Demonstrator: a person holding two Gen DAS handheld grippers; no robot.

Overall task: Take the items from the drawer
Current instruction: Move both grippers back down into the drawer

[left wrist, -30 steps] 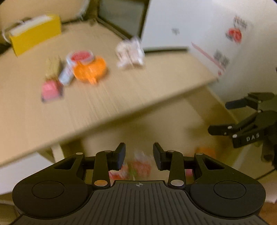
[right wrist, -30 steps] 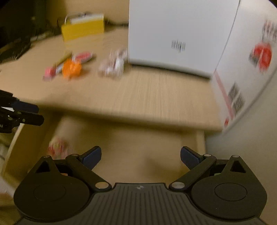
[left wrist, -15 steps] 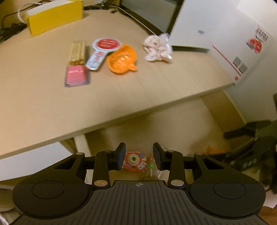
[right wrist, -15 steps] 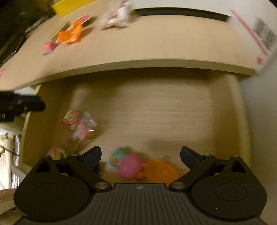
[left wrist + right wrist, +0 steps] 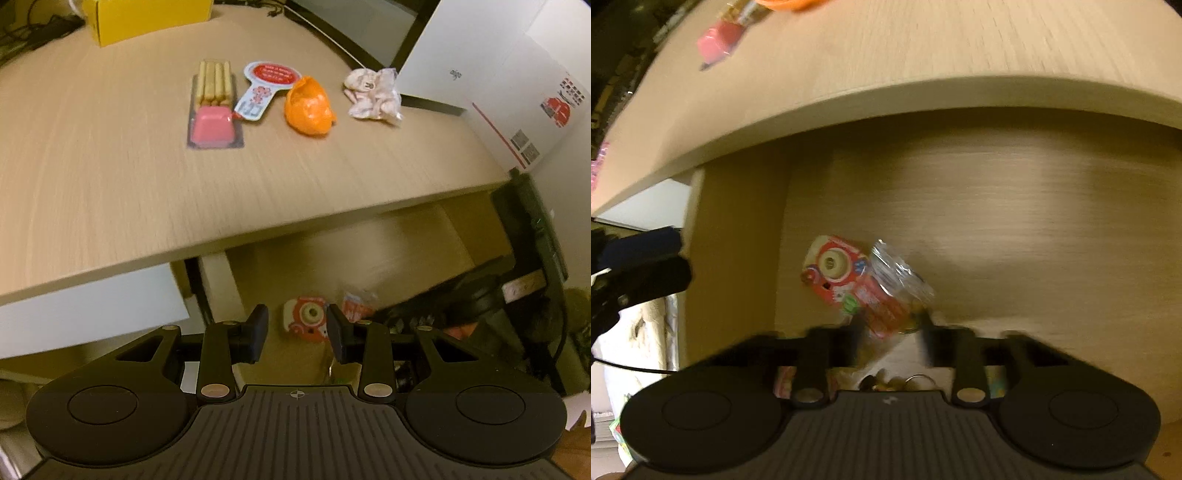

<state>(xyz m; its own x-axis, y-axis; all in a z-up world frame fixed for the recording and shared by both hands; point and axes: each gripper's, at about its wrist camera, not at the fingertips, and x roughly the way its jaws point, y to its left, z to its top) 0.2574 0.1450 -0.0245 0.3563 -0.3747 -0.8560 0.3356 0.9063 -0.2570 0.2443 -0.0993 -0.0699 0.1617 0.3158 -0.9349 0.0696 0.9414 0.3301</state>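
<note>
Orange toy (image 5: pixel 309 107) and other snacks already lie on the desk (image 5: pixel 110 177); red packet (image 5: pixel 849 280) remains in the drawer (image 5: pixel 997 221), right gripper (image 5: pixel 890 343) just closing near it, left gripper (image 5: pixel 297 334) half-open, empty.

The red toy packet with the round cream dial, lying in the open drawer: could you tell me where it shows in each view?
Left wrist: red toy packet low at centre, between the left gripper's fingers.
Right wrist: red toy packet left of centre, above the blurred right gripper.
Shared landmark: wooden desk edge over the drawer.
</note>
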